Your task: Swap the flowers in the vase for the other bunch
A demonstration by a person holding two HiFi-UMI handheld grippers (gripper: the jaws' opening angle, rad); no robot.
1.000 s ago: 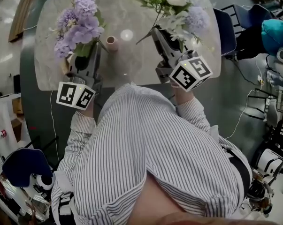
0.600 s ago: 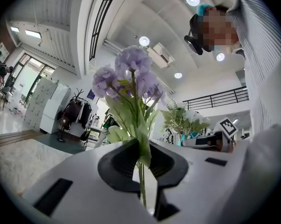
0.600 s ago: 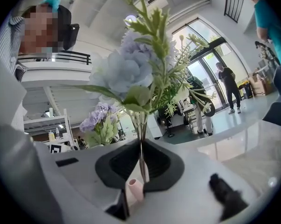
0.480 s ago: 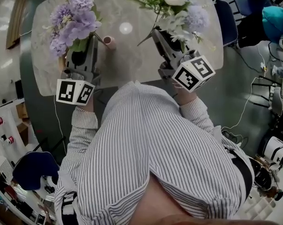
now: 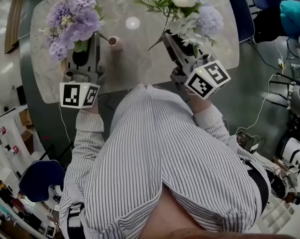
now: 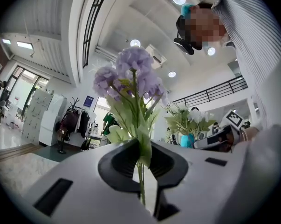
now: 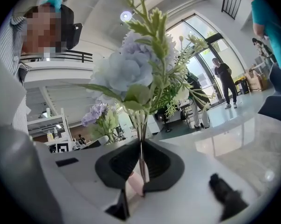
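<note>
Purple flower bunch (image 5: 72,16): stem upright, heads up, clamped in the narrowly set left tongs (image 6: 141,171) over the left part of the worktop (image 5: 140,63). Pale blue-and-white bunch (image 5: 187,6): likewise upright, stems pinched in the right tongs (image 7: 141,169). Pink vase (image 5: 115,43) stands between the 2 bunches, nearer the left; bare marble separates vase and right tongs.
</note>
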